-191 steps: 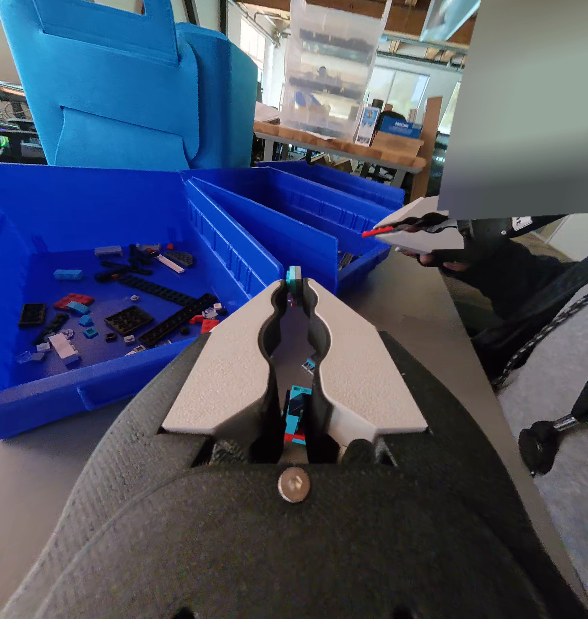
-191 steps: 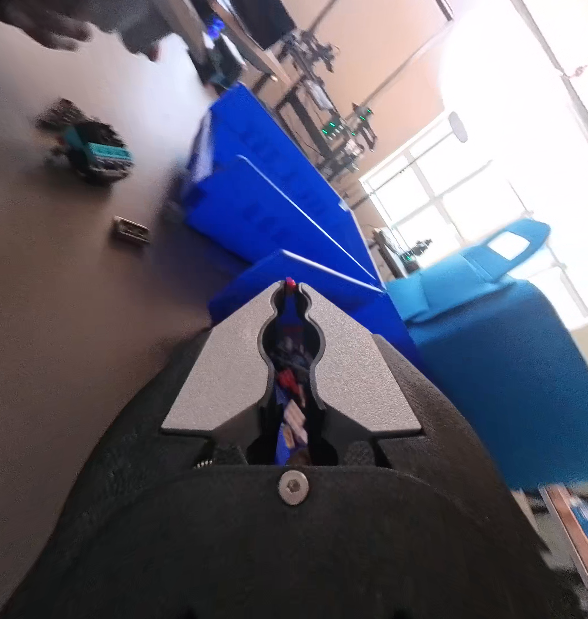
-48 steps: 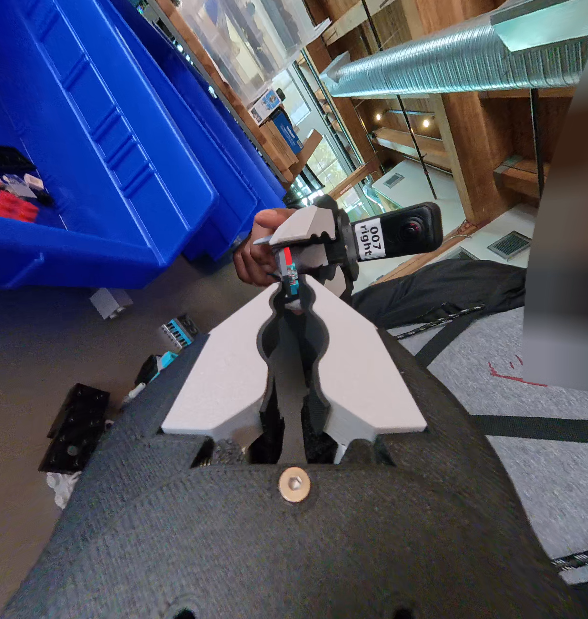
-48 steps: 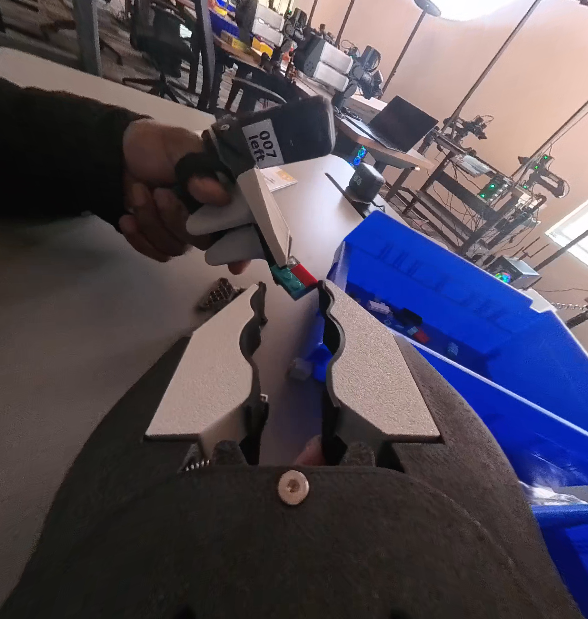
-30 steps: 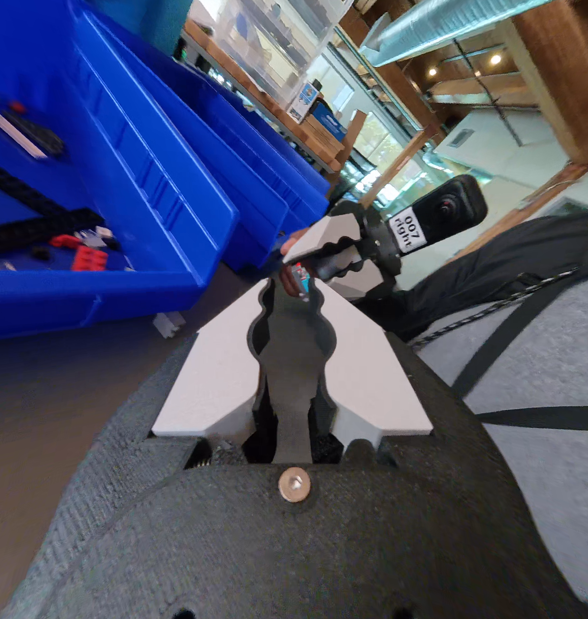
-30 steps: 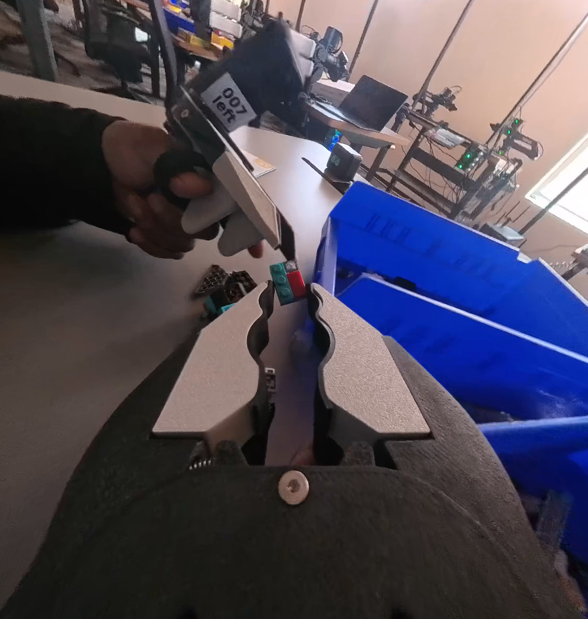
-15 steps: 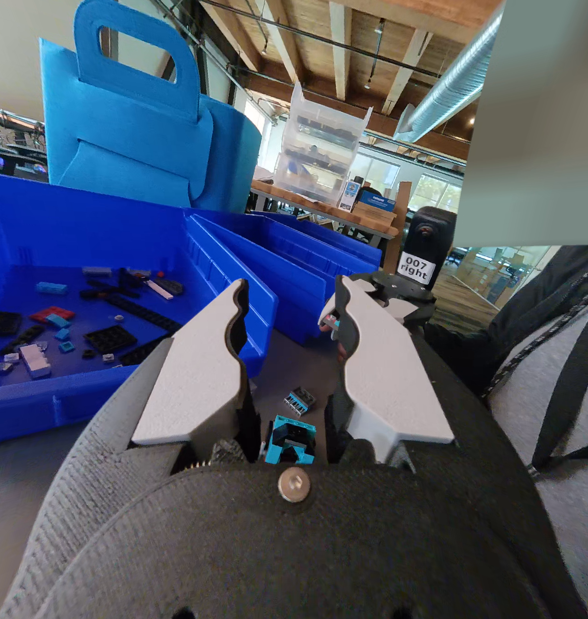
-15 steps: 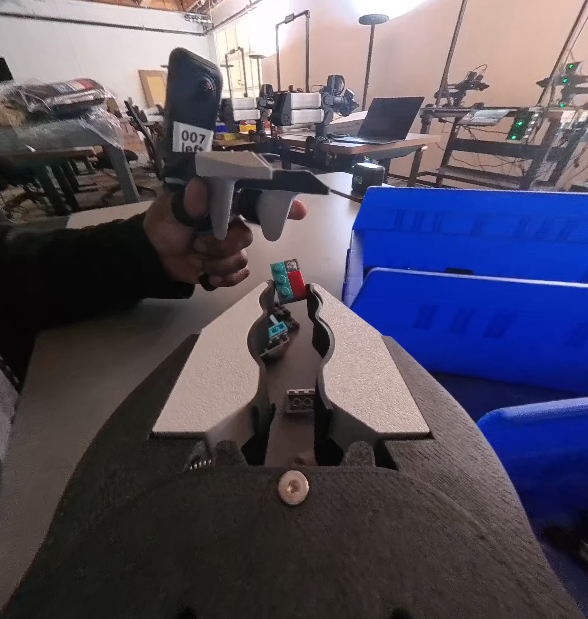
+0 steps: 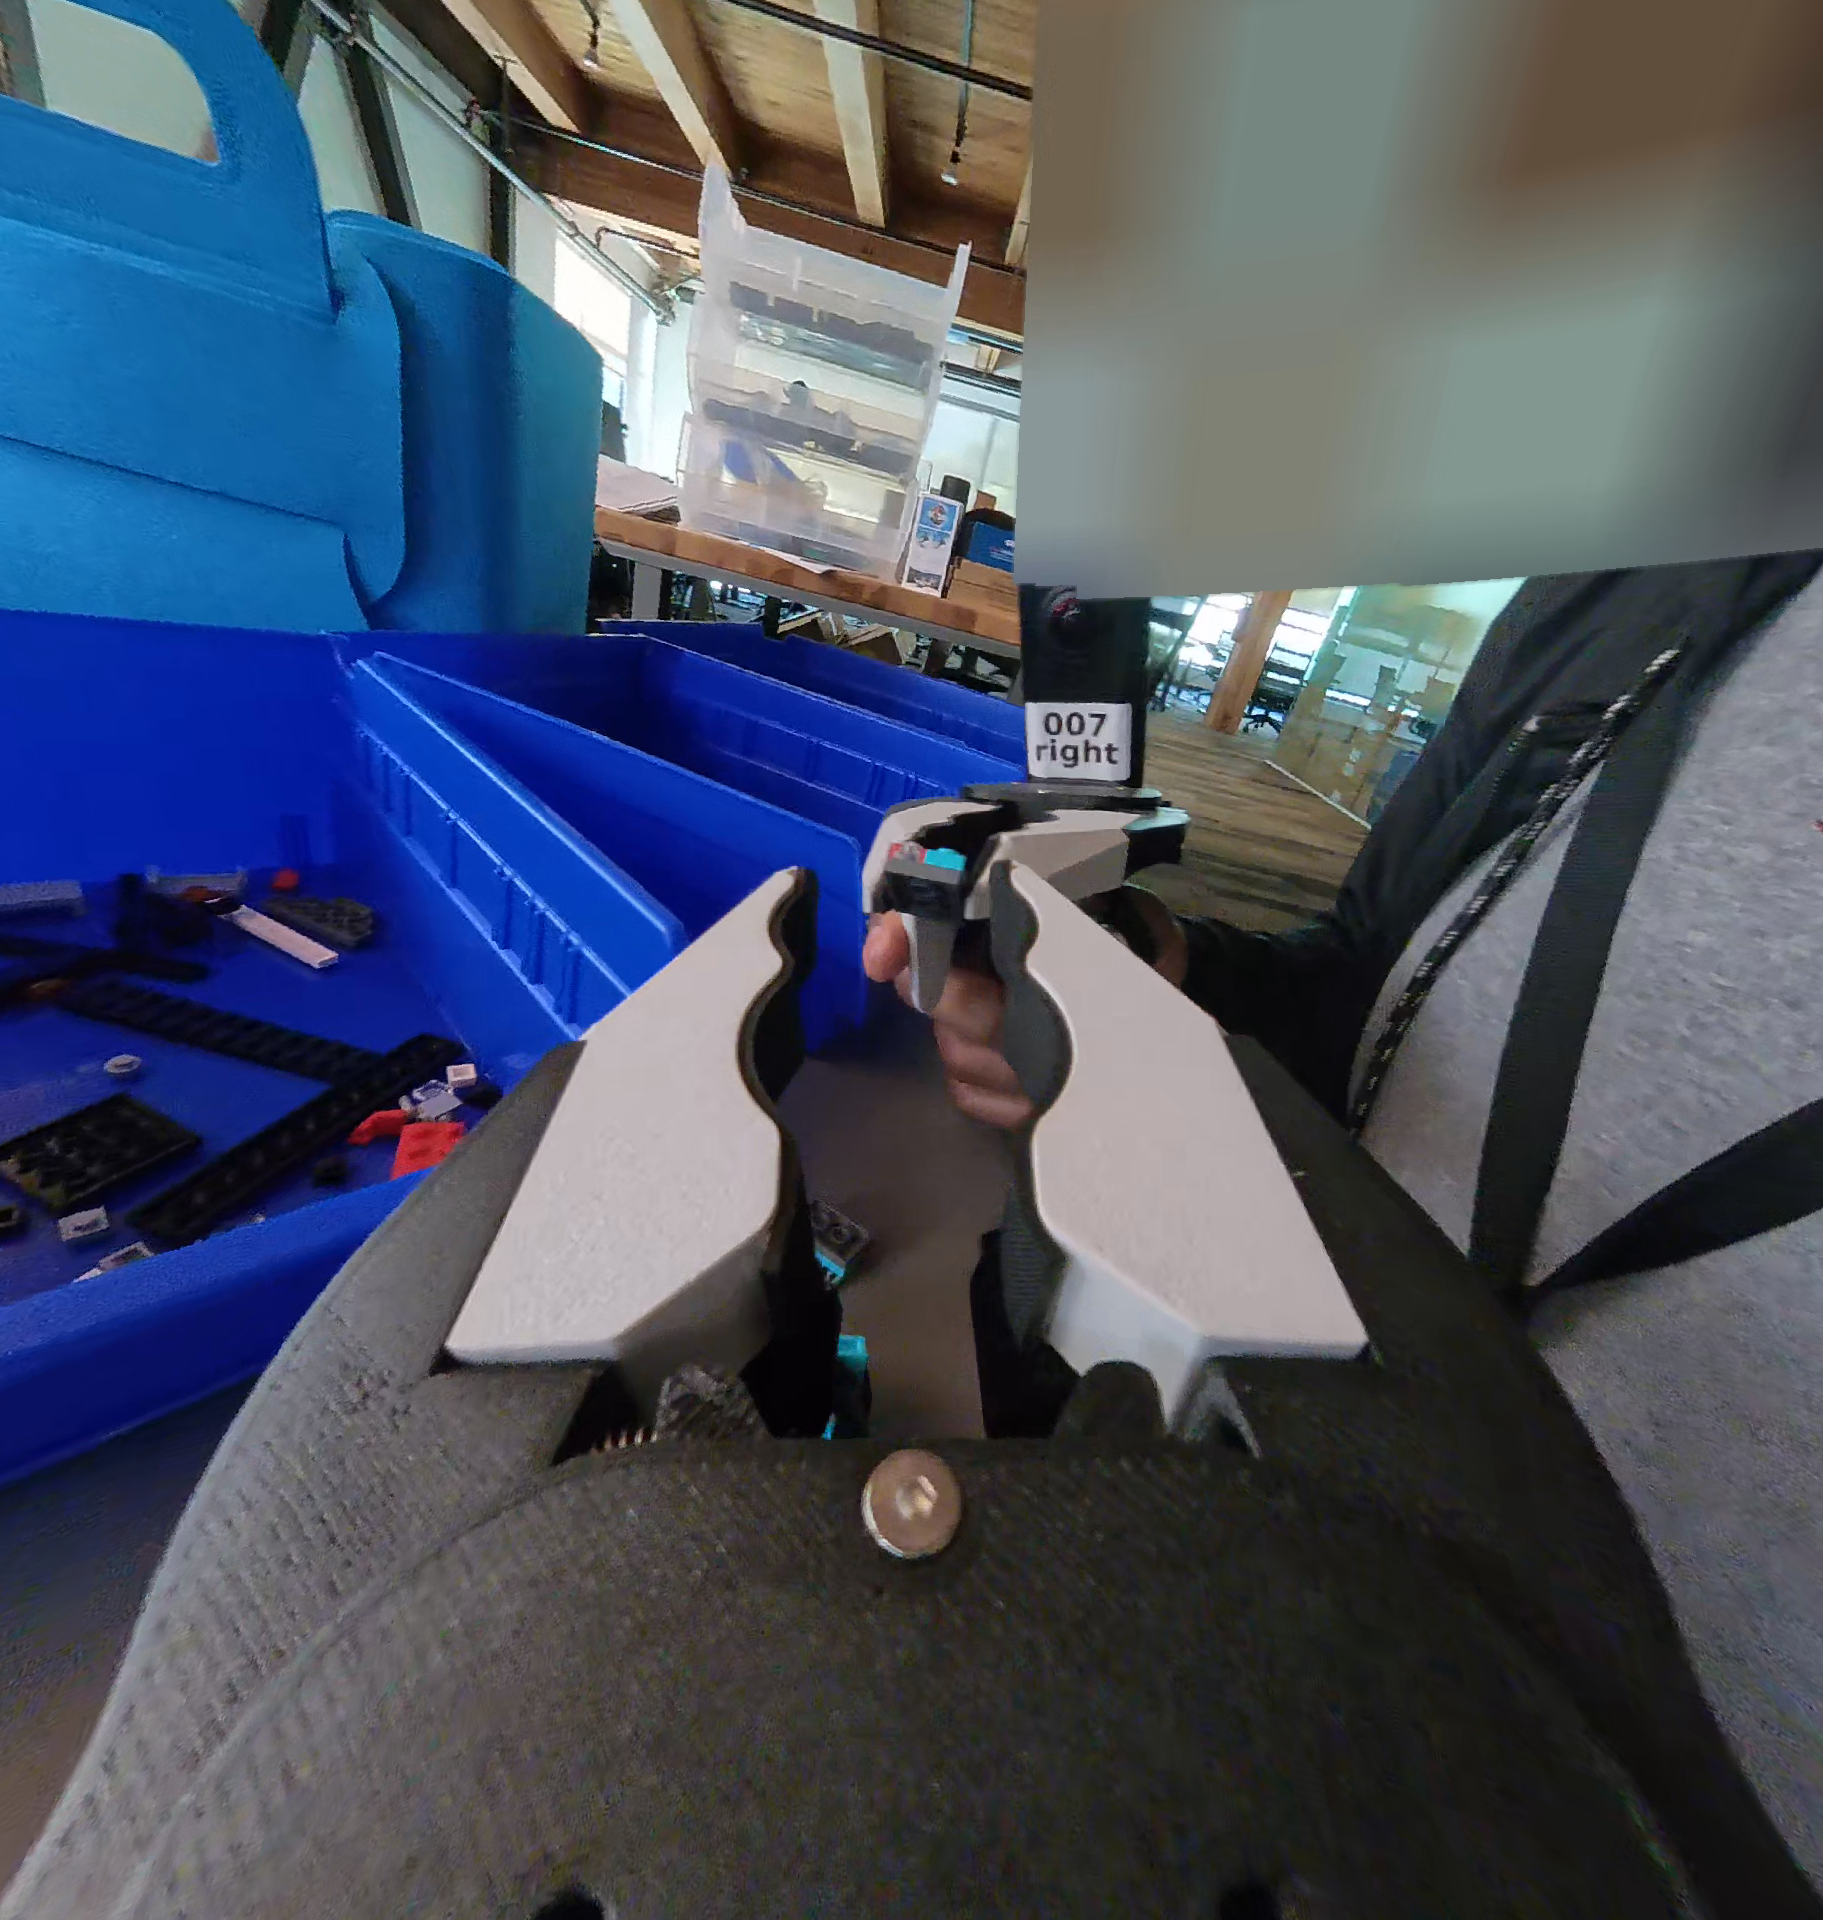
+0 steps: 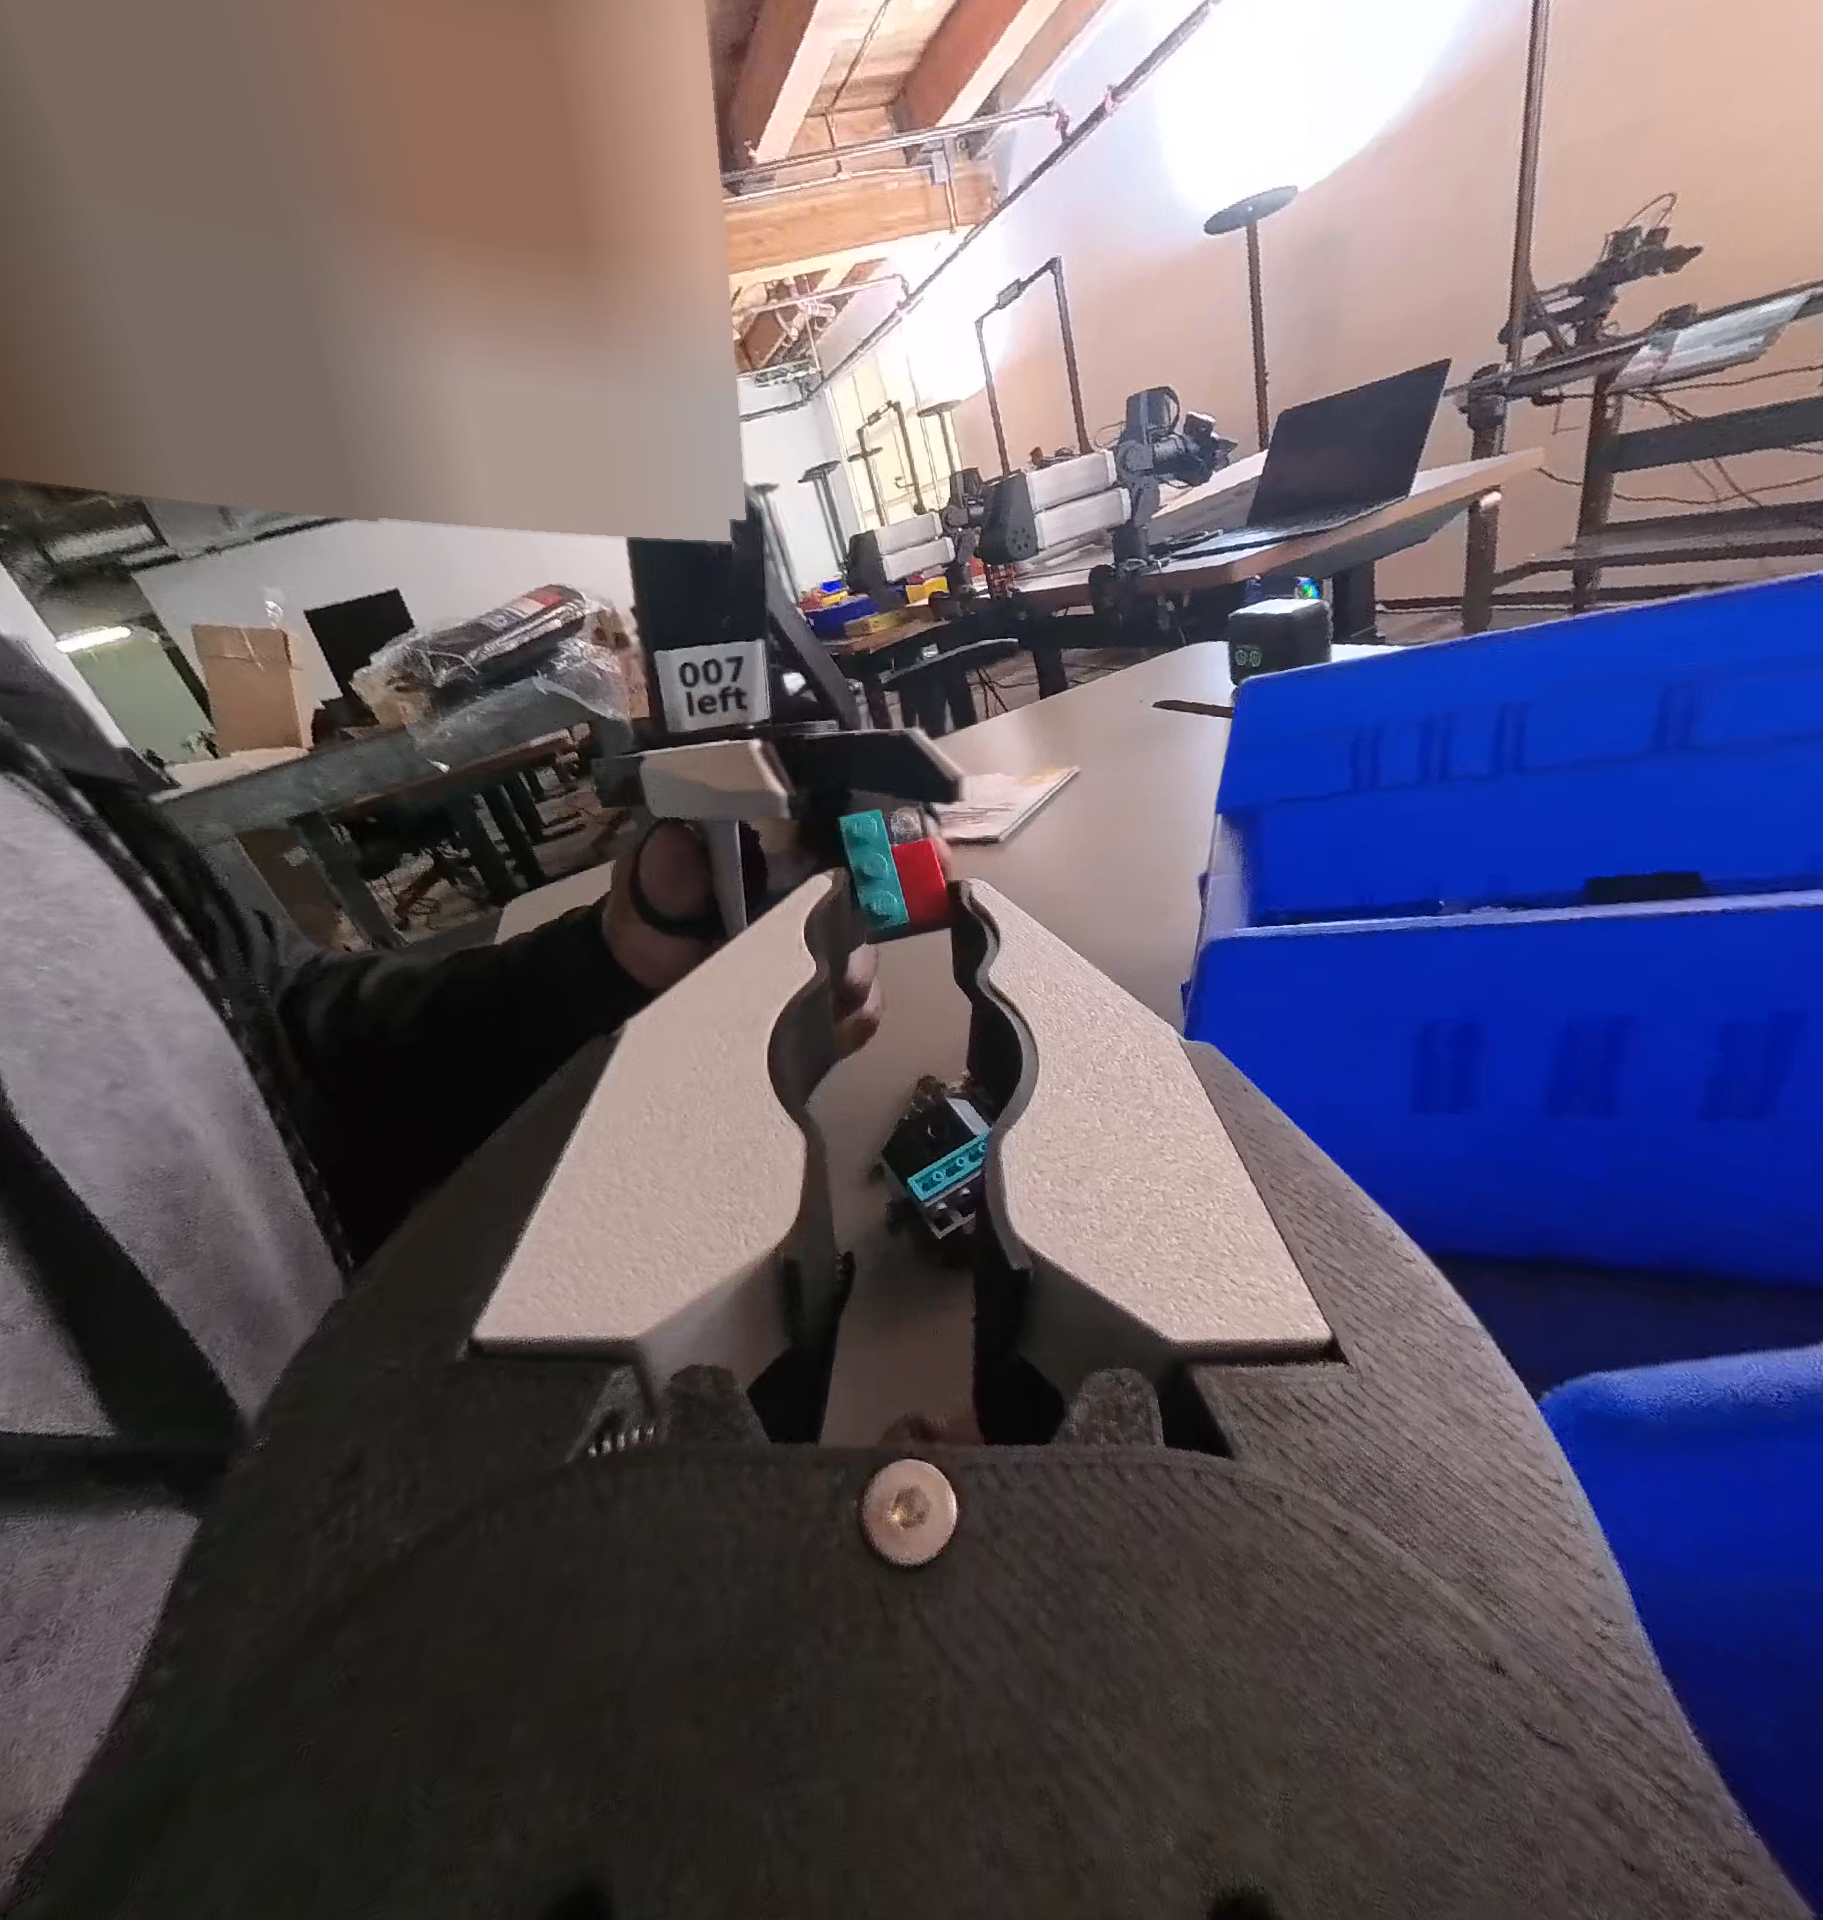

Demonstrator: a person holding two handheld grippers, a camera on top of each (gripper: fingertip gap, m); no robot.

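Right gripper (image 10: 899, 894) is clamping a small teal-and-red brick stack (image 10: 894, 879) at the very tips of its fingers, jaws closed down only to the stack's width, teal half on the left, red half on the right in the right wrist view. Left gripper (image 9: 902, 896) is sitting with jaws spread wide and gripping nothing; through that gap the left wrist view is showing the right gripper facing it, close, with the same stack between its tips (image 9: 922, 865). Both are hovering above the grey table (image 10: 1083, 831), not touching each other as far as I can tell. Below them on the table a dark clump of bricks with teal pieces (image 10: 938, 1153) is lying loose, near the blue bin (image 10: 1509, 1091). On the left, the nearest blue bin (image 9: 263, 1351) is holding scattered black plates and red bits (image 9: 424, 1143). The tip grip looks shallow, so I'd judge the stack could pivot or pop out if squeezed unevenly; best kept square in the pads, with any contact from the open left gripper landing flat on the faces, not the corners. The studs' direction is not readable from here.
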